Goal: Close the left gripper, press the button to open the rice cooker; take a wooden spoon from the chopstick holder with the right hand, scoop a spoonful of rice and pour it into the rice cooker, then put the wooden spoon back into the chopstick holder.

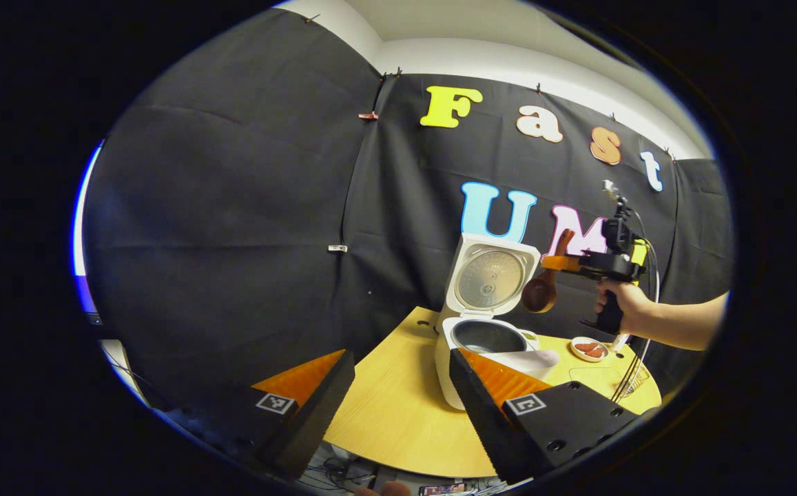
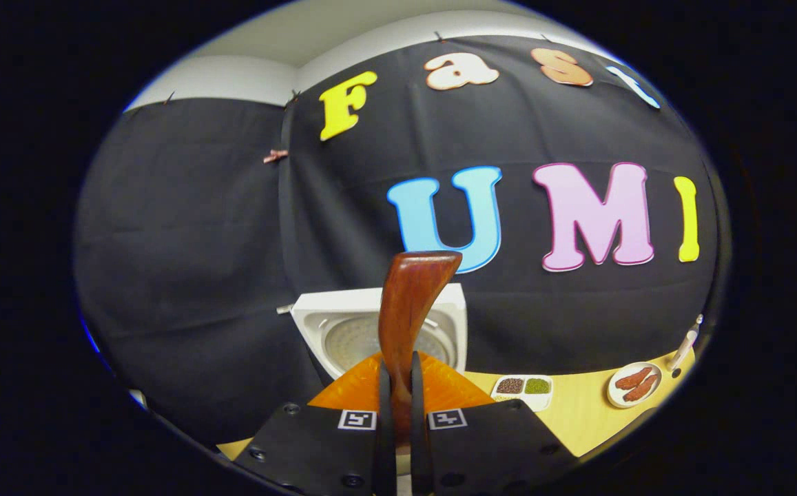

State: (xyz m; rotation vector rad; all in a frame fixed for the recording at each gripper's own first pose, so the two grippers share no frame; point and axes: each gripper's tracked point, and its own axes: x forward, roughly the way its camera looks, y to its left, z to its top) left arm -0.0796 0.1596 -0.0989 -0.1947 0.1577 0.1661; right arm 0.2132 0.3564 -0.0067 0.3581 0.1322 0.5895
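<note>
Two fingers of the left gripper [image 1: 398, 399] stand wide apart at the bottom of the left gripper view, holding nothing and hanging back from the table [image 1: 398, 420], probably to stay clear of the work. Beyond them the rice cooker [image 1: 481, 337] sits with its lid [image 1: 491, 275] raised and its pot bare. Above and to the side, a hand [image 1: 622, 303] holds the right gripper [image 1: 556, 263], which carries the wooden spoon [image 1: 543, 289] bowl-down near the lid. The right gripper view adds what the first cannot: both fingers pinched tight on the spoon's handle, a divided dish of grains [image 2: 523, 387] and a small plate [image 2: 635, 386] by the cooker. Whether the spoon carries rice I cannot tell.
</note>
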